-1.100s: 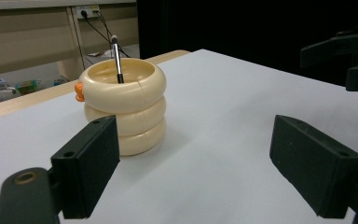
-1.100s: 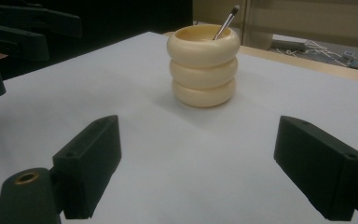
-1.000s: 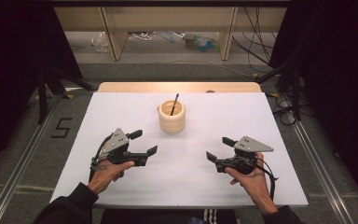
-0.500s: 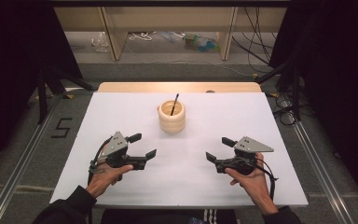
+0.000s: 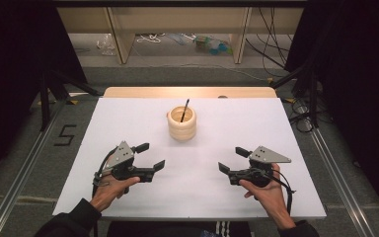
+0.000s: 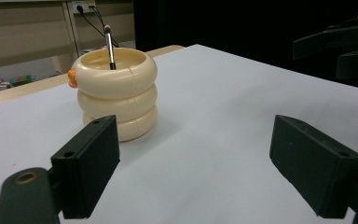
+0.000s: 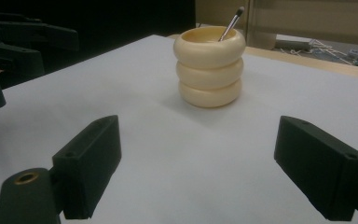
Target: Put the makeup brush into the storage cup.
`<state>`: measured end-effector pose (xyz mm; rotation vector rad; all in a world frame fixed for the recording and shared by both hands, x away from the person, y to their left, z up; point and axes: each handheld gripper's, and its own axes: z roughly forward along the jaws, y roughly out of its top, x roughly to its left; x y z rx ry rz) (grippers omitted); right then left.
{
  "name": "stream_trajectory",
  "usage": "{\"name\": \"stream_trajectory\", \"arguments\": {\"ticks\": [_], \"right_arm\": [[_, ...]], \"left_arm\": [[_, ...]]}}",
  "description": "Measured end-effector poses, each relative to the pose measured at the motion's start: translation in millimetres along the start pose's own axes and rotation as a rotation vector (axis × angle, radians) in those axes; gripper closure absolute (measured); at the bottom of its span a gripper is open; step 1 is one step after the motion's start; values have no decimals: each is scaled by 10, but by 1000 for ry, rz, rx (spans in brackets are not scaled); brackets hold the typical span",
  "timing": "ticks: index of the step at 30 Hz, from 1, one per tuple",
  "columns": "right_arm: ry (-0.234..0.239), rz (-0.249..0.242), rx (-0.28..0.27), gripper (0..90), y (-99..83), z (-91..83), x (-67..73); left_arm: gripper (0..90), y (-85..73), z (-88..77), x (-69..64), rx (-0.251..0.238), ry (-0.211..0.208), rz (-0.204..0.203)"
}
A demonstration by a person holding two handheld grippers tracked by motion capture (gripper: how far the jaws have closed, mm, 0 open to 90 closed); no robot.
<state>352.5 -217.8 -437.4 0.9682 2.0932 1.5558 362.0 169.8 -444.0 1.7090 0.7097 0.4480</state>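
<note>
While both hands rest low on the white table (image 5: 128, 123), a cream cup (image 5: 181, 123) stands upright in front of them, toward the far side of the table. The cup looks like three fat rings stacked one on top of another. A thin dark brush (image 5: 184, 109) stands inside the cup and leans on its rim, with its tip poking out above the top. In the left gripper view, a small orange bit (image 6: 72, 78) sticks out from the side of the cup.

On the near left of the cup is the left gripper (image 5: 149, 157), held in the person's left hand (image 5: 109, 190). Its two black jaws are wide apart and hold nothing. It points at the cup but is well apart from it.

On the near right of the cup is the right gripper (image 5: 233, 159), held in the person's right hand (image 5: 266, 190). Its jaws are also wide apart with nothing between them. It points at the cup too, and it is well apart from the cup.

The cup sits between the two grippers and farther out from the person than both of them. Neither gripper touches the cup or the brush.
</note>
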Motion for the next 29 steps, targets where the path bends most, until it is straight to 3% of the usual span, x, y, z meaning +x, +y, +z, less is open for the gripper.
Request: {"name": "stream_trajectory", "arguments": {"ticks": [3,5,7,23,24,25,29], "right_arm": [[-7,-25,-6,154,2,-9,-2],[-20,-21,-6,154,-2,-15,9],[0,1,-8,154,-4,-11,22],[-9,-8,9,154,7,-14,12],[-16,-34,-5,154,6,-6,-3],[-5,-9,4,154,2,-5,14],[-3,-12,7,154,6,-4,12]], "left_arm": [[157,-5,-6,4,0,4,-5],[157,-5,-13,6,0,5,-6],[157,-4,-15,12,0,5,2],[157,-5,-11,9,-3,7,0],[157,-4,-11,10,-4,8,0],[157,-3,-11,10,-5,8,0],[157,-4,-12,14,-4,10,5]]}}
